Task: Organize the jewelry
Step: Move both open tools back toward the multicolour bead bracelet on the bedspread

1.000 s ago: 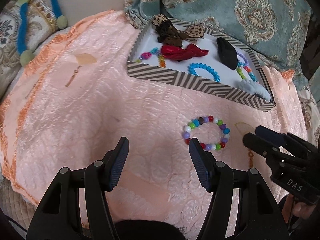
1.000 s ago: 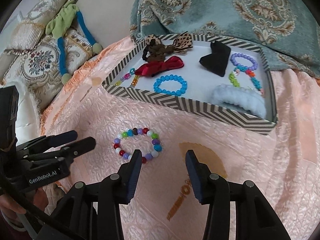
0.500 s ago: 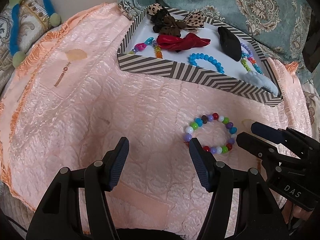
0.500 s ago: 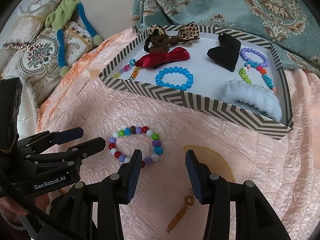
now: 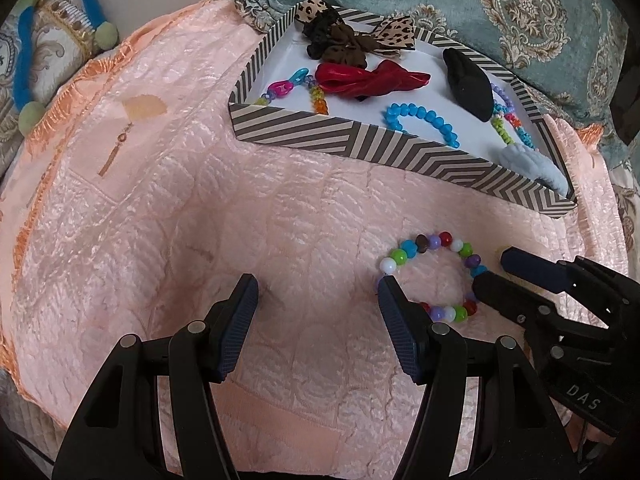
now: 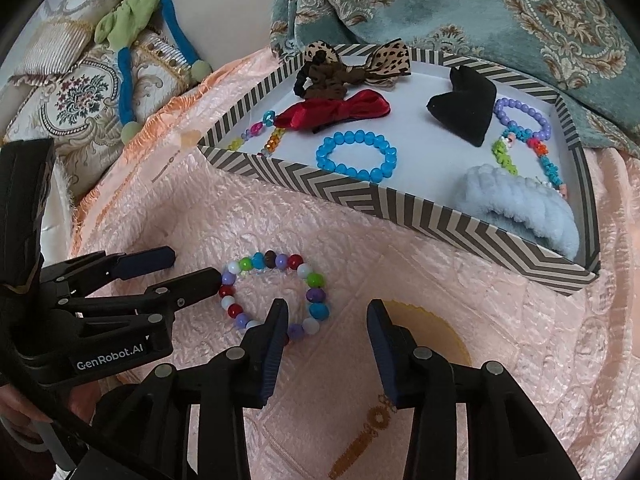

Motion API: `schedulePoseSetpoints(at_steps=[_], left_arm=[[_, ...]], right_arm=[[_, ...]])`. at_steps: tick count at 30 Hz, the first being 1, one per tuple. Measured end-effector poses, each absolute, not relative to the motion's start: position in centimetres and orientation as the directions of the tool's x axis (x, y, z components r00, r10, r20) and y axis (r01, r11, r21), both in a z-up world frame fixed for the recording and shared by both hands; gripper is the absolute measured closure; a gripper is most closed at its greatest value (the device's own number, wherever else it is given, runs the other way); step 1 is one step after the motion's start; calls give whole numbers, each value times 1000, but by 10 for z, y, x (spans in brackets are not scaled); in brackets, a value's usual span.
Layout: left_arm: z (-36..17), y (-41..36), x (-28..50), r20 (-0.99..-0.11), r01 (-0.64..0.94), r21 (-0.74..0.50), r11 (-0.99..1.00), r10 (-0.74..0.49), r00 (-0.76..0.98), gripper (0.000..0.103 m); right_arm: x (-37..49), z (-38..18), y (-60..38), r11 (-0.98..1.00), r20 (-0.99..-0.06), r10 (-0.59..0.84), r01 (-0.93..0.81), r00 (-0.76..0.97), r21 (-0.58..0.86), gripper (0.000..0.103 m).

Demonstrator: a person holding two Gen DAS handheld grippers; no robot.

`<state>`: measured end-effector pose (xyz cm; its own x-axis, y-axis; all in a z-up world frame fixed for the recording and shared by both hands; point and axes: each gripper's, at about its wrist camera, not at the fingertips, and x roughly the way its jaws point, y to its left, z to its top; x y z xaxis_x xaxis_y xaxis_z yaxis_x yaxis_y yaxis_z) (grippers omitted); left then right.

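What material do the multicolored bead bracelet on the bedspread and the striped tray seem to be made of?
Multicolored bead bracelet: probably plastic; the round beads are glossy with small highlights, some translucent, some opaque. Striped tray: likely cardboard or paperboard with a printed matte chevron pattern; its walls are thin, with crisp folded corners.

A: The pink bedspread is quilted cloth with a satin sheen. The bracelet has glossy plastic beads.

B: The striped box looks like matt cardboard, white and smooth inside. The red bow is shiny satin, the blue band fuzzy.
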<state>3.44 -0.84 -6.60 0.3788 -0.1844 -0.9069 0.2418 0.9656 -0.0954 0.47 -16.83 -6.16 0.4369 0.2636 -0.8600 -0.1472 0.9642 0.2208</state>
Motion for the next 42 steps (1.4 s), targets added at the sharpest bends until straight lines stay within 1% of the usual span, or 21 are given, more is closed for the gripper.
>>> schedulePoseSetpoints(at_steps=[2,8,18,22,26,35,39,42], left_arm=[[-65,-9,36,-908,243,-101,965,-190,375,41],[-60,-8,38,-899,261,-142,955,-234,369,41],[-67,-20,42,-906,302,-123,945,-231,354,41],[-60,-13,42,-894,290,-180,940,-279,350,41],[-64,-17,39,-905,320,-150,936,-260,338,41],[-66,-30,38,-910,358,-126,925,-252,331,41],[-59,-30,36,-899,378,-156,913,-290,328,41],[-61,-33,35,-909,395,-119,911,-260,326,41]], right_arm=[[6,-64,-168,964,-863,263,-150,431,219,65],[6,-65,-170,963,-861,268,-156,432,221,65],[5,-68,-169,962,-861,268,-166,433,216,65],[4,-67,-171,960,-858,276,-162,433,227,65],[1,-66,-174,960,-857,279,-159,433,232,65],[-3,-66,-177,962,-858,271,-157,436,225,65],[-3,-66,-180,960,-857,278,-155,435,233,65],[-3,-66,-180,960,-857,278,-156,435,232,65]])
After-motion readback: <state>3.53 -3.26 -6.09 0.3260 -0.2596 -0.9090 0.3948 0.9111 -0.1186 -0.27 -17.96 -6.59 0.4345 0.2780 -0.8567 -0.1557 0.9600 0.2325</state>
